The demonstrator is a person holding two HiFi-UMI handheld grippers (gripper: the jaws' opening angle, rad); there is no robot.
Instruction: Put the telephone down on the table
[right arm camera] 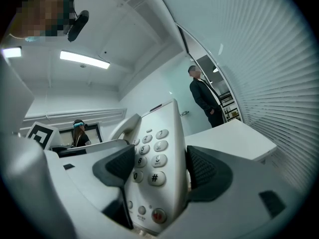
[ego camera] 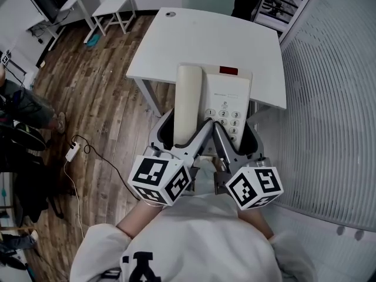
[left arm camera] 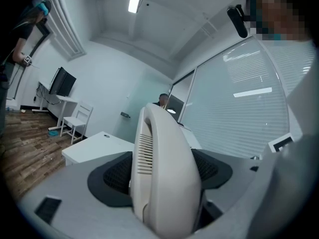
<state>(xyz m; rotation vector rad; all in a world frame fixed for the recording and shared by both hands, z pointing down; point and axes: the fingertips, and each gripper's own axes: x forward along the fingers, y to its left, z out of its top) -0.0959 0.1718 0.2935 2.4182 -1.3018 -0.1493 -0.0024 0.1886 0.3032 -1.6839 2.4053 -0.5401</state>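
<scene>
Head view: telephone (ego camera: 214,101) is off the table (ego camera: 194,16), held up in front of the person by both grippers. Left gripper (ego camera: 183,131) is clamped on the handset (ego camera: 188,101) side, right gripper (ego camera: 235,135) on the keypad side. They sit side by side at the phone's near end. The phone's long axis runs away from the person toward the table's far edge. Its far end overlaps the table's near edge in this view, but I cannot tell whether it is actually over the top or short of it. Nothing is lying on the table.

Left gripper view: left gripper (left arm camera: 164,176) is closed on the handset (left arm camera: 164,148), with the dark pads (left arm camera: 117,176) pressed against both sides. The table (left arm camera: 94,151) shows beyond and lower, with its near-left corner in sight. So the phone looks raised and tipped up, not resting on anything.

Right gripper view: right gripper (right arm camera: 159,171) grips the telephone (right arm camera: 157,153) body across the keypad, with a pad (right arm camera: 209,171) tight on each flank. The table (right arm camera: 229,138) lies ahead and to the right, lower than the jaws. A person (right arm camera: 204,96) stands past its far edge.

Judgement: the table is ahead of and below both tools, and neither gripper is nearer. The set-down likely needs both to go forward past the near edge, level the phone, lower it flat, then release together. An uneven release could tip the handset off its cradle.
</scene>
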